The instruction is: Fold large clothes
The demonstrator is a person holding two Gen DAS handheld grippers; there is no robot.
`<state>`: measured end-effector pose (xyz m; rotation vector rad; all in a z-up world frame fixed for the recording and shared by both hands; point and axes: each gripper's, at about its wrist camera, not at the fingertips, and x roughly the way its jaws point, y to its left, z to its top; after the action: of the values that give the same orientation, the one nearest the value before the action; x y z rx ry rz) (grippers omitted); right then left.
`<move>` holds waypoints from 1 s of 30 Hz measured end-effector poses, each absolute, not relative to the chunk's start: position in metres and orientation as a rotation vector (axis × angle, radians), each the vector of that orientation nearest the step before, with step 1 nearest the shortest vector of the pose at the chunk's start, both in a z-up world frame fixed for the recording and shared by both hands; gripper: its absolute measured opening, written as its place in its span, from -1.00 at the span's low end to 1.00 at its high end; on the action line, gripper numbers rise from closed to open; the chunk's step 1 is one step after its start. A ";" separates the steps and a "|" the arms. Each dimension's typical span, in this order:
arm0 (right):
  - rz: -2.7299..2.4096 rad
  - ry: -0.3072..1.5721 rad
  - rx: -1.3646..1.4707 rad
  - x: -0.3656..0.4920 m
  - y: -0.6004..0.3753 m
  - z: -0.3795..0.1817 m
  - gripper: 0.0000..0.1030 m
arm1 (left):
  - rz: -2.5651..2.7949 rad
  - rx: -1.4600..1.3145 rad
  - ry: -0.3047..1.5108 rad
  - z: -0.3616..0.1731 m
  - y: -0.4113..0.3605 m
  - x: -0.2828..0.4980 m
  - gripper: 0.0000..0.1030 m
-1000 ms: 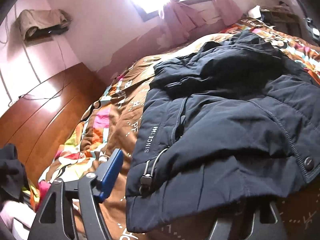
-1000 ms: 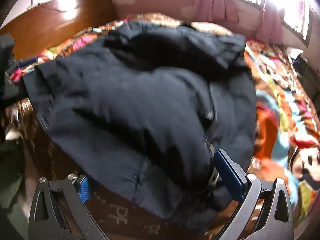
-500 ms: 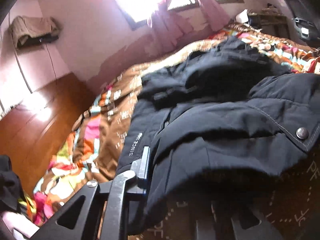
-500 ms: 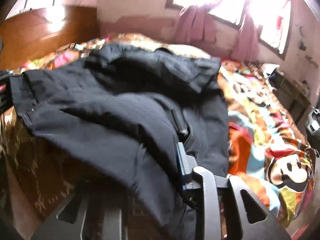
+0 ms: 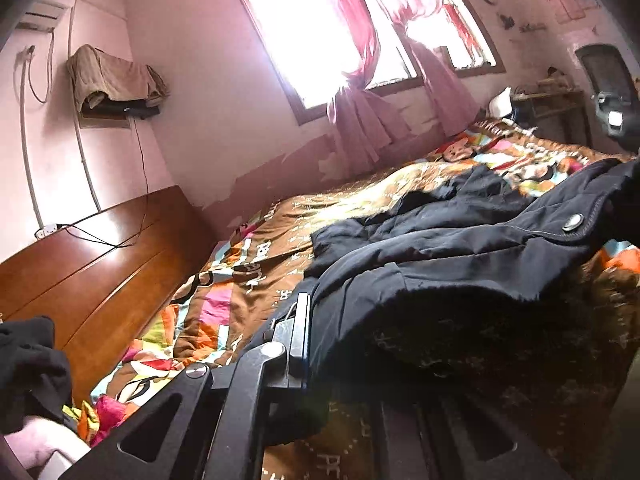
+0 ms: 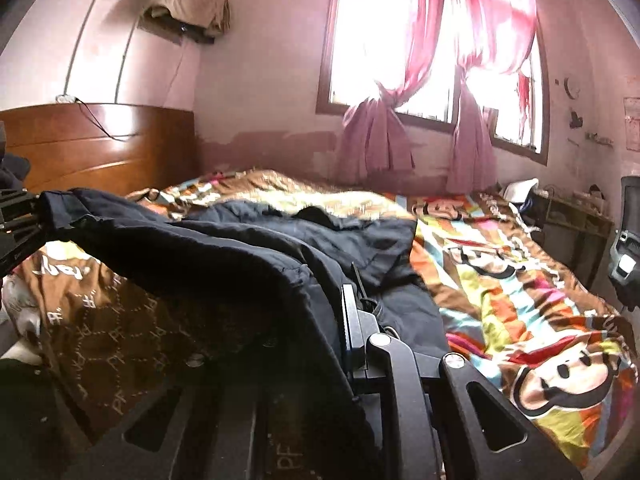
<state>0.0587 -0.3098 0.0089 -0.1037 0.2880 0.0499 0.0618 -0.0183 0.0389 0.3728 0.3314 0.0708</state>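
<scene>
A dark navy padded jacket (image 5: 440,240) lies on the bed and is lifted at its near hem. My left gripper (image 5: 316,344) is shut on the jacket's hem corner; only its left finger (image 5: 298,332) shows, the other is under the cloth. My right gripper (image 6: 332,332) is shut on the other hem corner of the jacket (image 6: 240,248); its right finger (image 6: 352,328) shows. The hem hangs stretched between the two grippers, above the bedspread. The left gripper also shows at the left edge of the right wrist view (image 6: 16,216).
The bed has a bright patterned bedspread (image 6: 520,300). A wooden headboard (image 5: 80,264) stands on the left. A window with pink curtains (image 6: 420,80) is behind the bed. A dark garment (image 5: 28,368) lies at the near left. A desk and chair (image 5: 580,100) stand on the right.
Both grippers closed on the jacket's hem and lifted it up and back. The cameras tilted up, so more of the wall and window shows now.
</scene>
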 end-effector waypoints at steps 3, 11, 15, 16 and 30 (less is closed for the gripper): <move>0.065 0.254 -0.120 0.037 -0.311 0.021 -0.80 | 0.024 0.334 0.337 0.055 -0.011 0.037 -0.88; 0.092 0.215 -0.164 -0.021 -0.300 0.035 -0.82 | -0.047 0.285 0.385 0.076 0.009 -0.008 -0.88; 0.095 0.174 -0.136 -0.048 -0.303 0.045 -0.82 | -0.075 0.346 0.360 0.090 0.004 -0.026 -0.88; 0.096 0.164 -0.126 -0.052 -0.304 0.047 -0.82 | -0.081 0.357 0.348 0.094 0.002 -0.030 -0.88; 0.083 0.150 -0.096 0.010 -0.321 0.070 -0.83 | -0.101 0.422 0.323 0.123 -0.020 0.024 -0.88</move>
<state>0.0096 -0.3206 0.0701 -0.0961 0.1496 0.0832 0.0239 -0.0197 0.1226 0.4218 0.3227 -0.1006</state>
